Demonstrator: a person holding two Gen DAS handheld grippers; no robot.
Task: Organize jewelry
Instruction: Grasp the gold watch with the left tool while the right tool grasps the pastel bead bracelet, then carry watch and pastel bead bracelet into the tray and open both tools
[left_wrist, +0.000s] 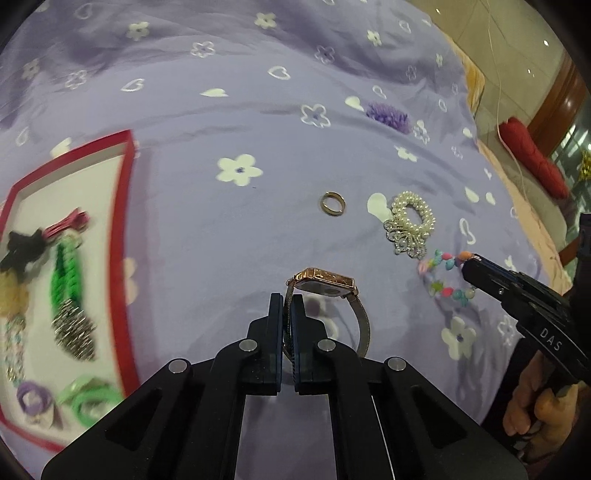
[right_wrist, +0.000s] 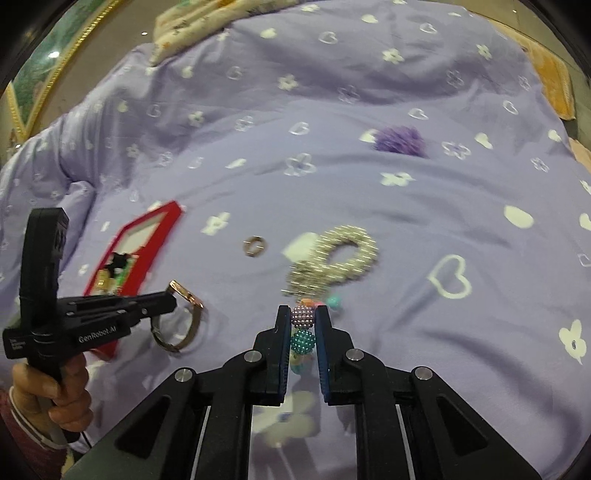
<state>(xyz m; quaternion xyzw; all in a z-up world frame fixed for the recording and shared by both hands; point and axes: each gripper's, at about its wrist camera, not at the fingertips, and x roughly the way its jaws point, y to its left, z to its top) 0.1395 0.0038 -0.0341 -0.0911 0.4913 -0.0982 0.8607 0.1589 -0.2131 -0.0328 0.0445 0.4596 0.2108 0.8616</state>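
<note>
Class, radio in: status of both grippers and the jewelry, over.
Left gripper shut on watch strap. Right gripper shut on bead bracelet. Ring and pearl scrunchie loose on bedspread. Path to red tray unobstructed.

Left gripper (left_wrist: 287, 306) angled steeply downward, black fingers (left_wrist: 275, 321) pressed all but together, a thin watch strap (left_wrist: 289, 332) pinched in the sliver between the pads. From the right wrist view, same tool held by a bare left hand (right_wrist: 55, 391) wrapped around the handle, dark red sleeve at the wrist, tip (right_wrist: 168, 299) pointing to the right of that view. Right gripper (right_wrist: 303, 321) also tilted down, jaws narrowed with a small gap, blue pads (right_wrist: 320, 332) squeezing a beaded bracelet (right_wrist: 303, 317). From the left wrist view, right tool entering from the right edge, tip (left_wrist: 469, 264) low, right hand (left_wrist: 532, 402) curled on the grip below.
</note>
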